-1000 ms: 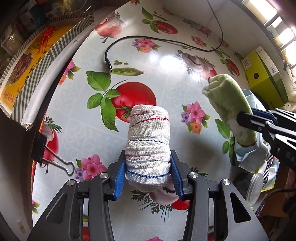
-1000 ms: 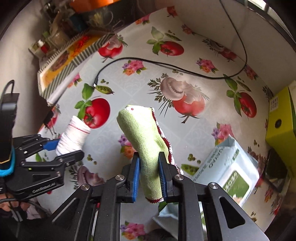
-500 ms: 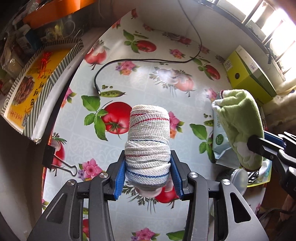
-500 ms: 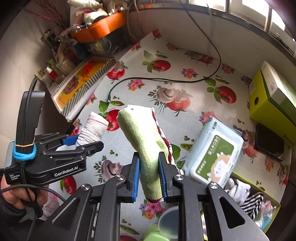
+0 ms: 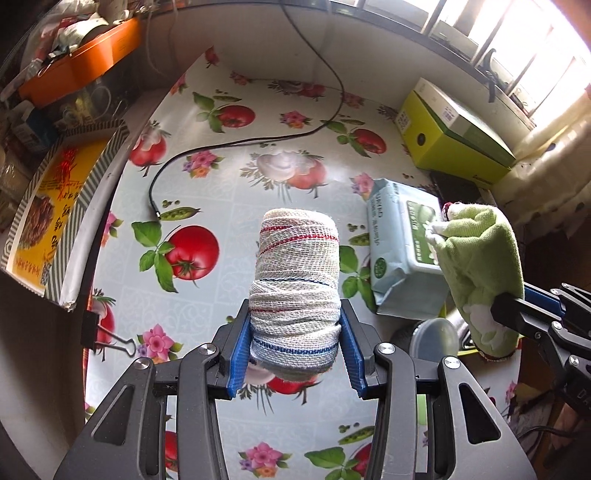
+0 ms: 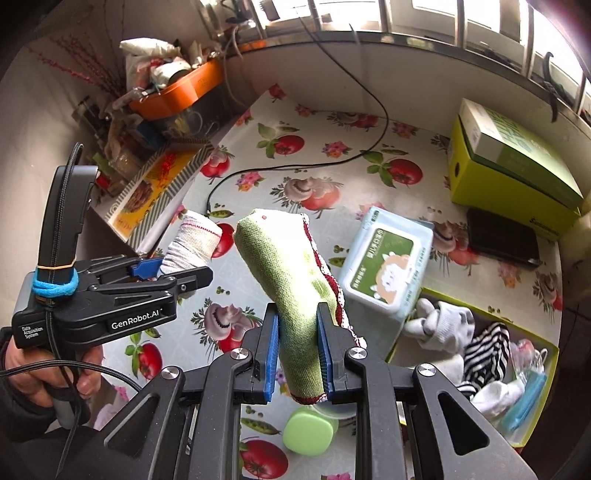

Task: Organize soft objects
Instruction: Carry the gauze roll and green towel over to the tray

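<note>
A: Two grippers hang above a table (image 5: 236, 206) covered with an oilcloth printed with tomatoes, mushrooms and flowers. What lies around them?

B: Beyond both runs a black cable (image 6: 295, 166); farther off stands a barred window (image 6: 461, 22). Ahead and to the right of the right gripper (image 6: 297, 354) lie a wet-wipe pack (image 6: 388, 266) and a yellow-green box (image 6: 509, 166). Just right of it sits a tray of socks (image 6: 480, 343). An orange bin (image 5: 81, 70) stands far left of the left gripper (image 5: 295, 354).

A: And the jaws?

B: The left gripper is clamped on a rolled white gauze cloth (image 5: 295, 288), upright in the air. The right gripper is clamped on a rolled green cloth (image 6: 291, 288), also clear of the table.

A: What differs from a second ago?

B: Both grippers have risen. The window, the orange bin and the sock tray have entered view; the grips are unchanged.
</note>
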